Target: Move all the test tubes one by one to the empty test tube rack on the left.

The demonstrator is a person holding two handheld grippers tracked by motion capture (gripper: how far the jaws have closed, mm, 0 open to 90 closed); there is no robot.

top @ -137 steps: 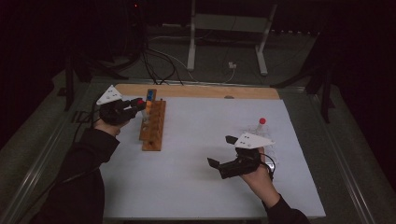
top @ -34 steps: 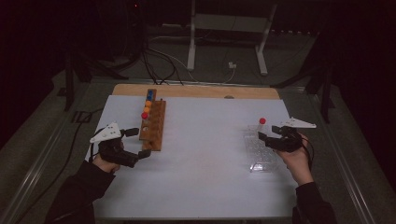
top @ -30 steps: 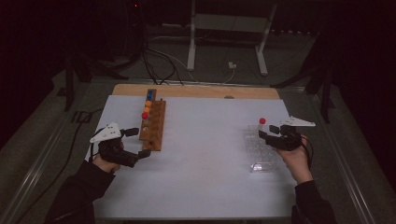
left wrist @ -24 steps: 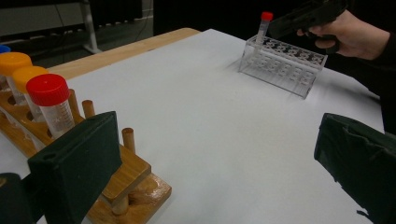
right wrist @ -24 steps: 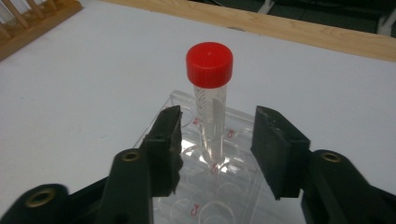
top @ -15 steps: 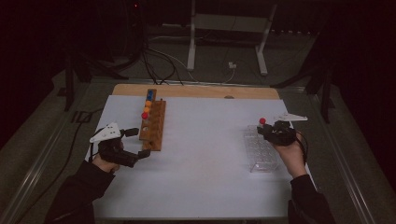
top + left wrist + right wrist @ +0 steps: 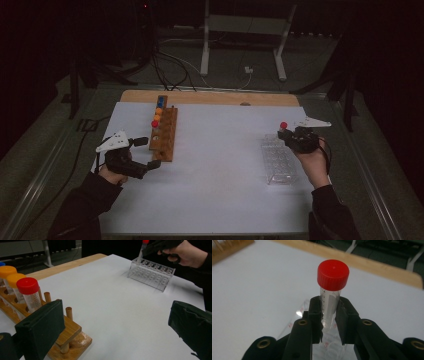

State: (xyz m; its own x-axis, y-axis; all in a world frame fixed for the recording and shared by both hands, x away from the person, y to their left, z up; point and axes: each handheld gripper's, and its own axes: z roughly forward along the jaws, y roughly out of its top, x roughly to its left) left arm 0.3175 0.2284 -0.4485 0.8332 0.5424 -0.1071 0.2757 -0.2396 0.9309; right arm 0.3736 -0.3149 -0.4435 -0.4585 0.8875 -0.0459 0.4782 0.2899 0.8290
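Since 4.6 s ago the right gripper (image 7: 289,136) has carried the red-capped tube (image 7: 332,290), pinched upright, over the clear rack (image 7: 278,161)'s far end, while the left gripper (image 7: 145,152) idles spread.

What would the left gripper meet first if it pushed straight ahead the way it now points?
Probably nothing nearby: the open left gripper faces bare white table. Farther along that line stands the clear rack, though depth is uncertain.

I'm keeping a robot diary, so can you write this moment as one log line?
right gripper: shut on red-capped tube | tube over clear rack | left gripper: open, beside wooden rack | white mat
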